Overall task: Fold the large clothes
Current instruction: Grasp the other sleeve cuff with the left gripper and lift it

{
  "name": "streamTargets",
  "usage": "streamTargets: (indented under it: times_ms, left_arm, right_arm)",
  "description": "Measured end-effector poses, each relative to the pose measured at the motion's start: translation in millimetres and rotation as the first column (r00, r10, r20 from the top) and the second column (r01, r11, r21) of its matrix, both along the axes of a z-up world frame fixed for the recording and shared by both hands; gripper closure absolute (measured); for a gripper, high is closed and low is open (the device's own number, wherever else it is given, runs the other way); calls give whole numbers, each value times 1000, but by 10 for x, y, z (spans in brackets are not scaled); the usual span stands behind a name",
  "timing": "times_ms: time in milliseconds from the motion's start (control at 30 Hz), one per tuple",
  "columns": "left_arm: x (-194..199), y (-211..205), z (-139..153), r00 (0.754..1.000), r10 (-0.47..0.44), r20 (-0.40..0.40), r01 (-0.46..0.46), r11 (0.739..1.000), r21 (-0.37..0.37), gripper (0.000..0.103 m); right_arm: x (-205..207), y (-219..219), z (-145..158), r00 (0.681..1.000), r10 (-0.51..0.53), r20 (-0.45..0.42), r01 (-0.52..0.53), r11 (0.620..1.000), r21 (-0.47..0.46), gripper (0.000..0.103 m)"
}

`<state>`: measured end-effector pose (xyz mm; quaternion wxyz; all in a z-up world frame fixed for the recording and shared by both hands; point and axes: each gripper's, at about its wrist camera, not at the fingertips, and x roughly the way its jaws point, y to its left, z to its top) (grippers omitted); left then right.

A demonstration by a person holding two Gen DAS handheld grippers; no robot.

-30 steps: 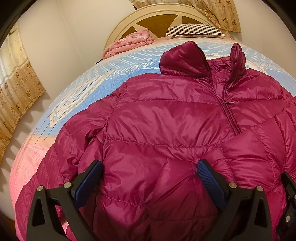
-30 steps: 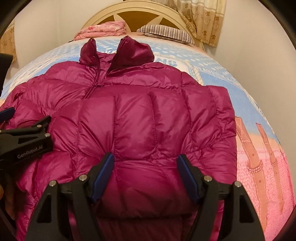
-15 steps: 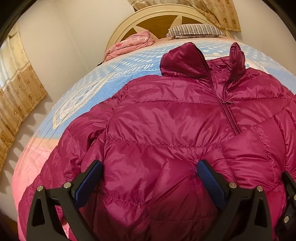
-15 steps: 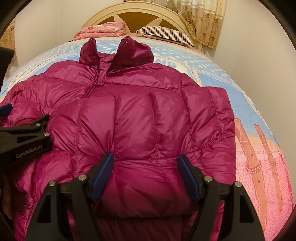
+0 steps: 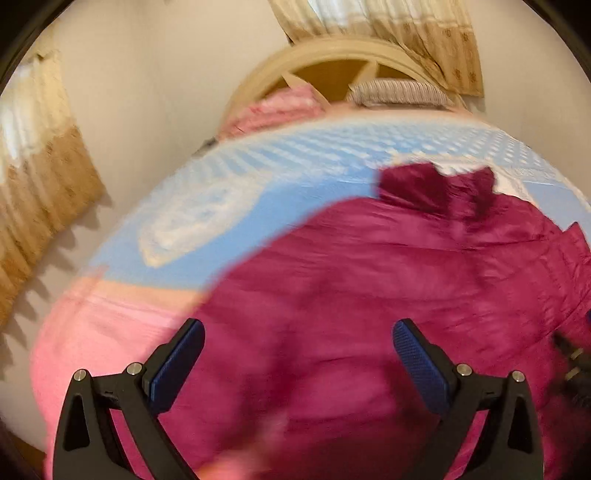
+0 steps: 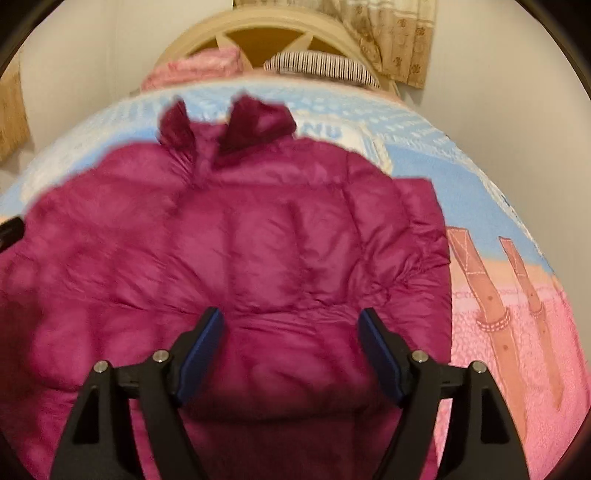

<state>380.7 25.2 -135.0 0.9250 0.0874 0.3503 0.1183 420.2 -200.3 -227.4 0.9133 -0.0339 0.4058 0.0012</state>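
Both pairs of fingers stand wide with nothing pinched: the left gripper (image 5: pixel 298 341) has lifted back off the puffer jacket (image 6: pixel 236 258), while the right gripper (image 6: pixel 290 332), its jaws just now opening further, hangs above the hem. The jacket lies front up on the bedspread (image 6: pixel 498 206), collar toward the headboard (image 6: pixel 273 24), sleeves seemingly tucked in; folding the body over looks still to do. A striped pillow (image 6: pixel 321 66) and curtains (image 5: pixel 40 206) sit beyond.

Magenta puffer jacket (image 6: pixel 236 251) flat on bed, front up, collar toward headboard.
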Motion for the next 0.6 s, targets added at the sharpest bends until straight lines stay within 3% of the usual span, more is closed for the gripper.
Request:
streamTargets:
  times_ms: [133, 267, 367, 500, 600]
  left_arm:
    - [-336, 804, -88, 991, 135, -4, -134, 987, 90, 1]
    - [-643, 1577, -380, 953, 292, -75, -280, 949, 146, 1]
    - [-861, 1931, -483, 925, 367, -97, -354, 927, 124, 1]
    - [-1051, 2175, -581, 915, 381, -131, -379, 925, 42, 1]
    - [-1075, 2230, -631, 915, 368, -166, -381, 923, -48, 1]
  right_arm:
    - [-159, 384, 143, 993, 112, 40, -113, 993, 25, 18]
    - [-161, 822, -42, 979, 202, 1, -202, 978, -44, 18]
    - [-132, 969, -309, 978, 204, -44, -208, 969, -135, 18]
    - [-176, 872, -222, 978, 203, -51, -207, 974, -97, 18]
    - [-341, 787, -47, 977, 211, -2, -211, 974, -79, 18]
